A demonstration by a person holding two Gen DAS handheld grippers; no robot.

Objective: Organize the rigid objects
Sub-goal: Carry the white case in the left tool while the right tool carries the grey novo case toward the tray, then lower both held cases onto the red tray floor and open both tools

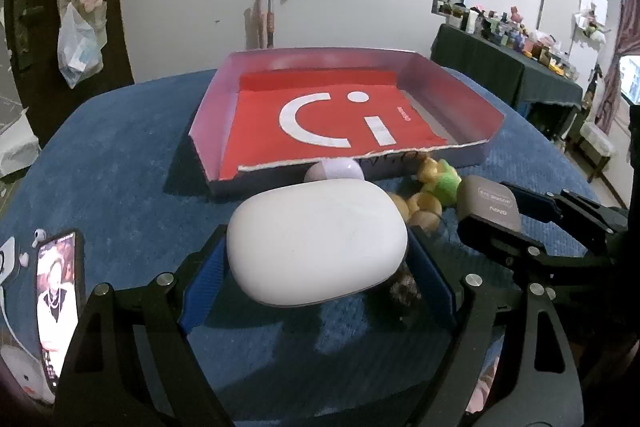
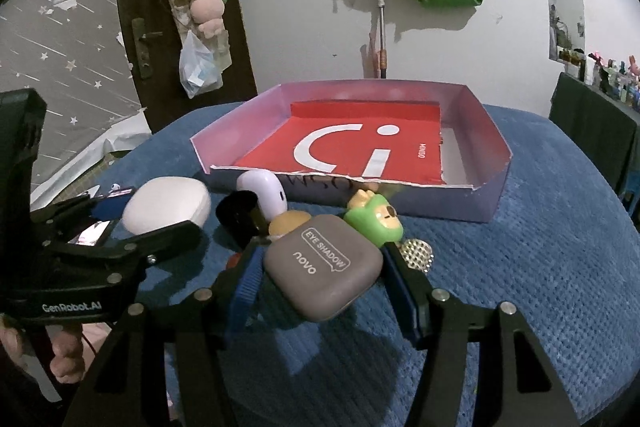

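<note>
Straddling the white case, our left gripper pinches its smooth, slippery plastic flanks; our right gripper clamps the matte grey eyeshadow compact. Both seem light, rigid, pebble-rounded. Cardboard tray waits at twelve o'clock on ribbed blue cloth.

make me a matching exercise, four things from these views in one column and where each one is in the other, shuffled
Things:
1. white oval case
2. grey eye shadow compact
3. red card
4. phone

Places:
A. lying inside the cardboard tray
B. between the fingers of the right gripper
C. screen lit, on the blue cloth near the left edge of the left wrist view
D. between the fingers of the left gripper

Pairs: 1-D, 2-B, 3-A, 4-C
</note>
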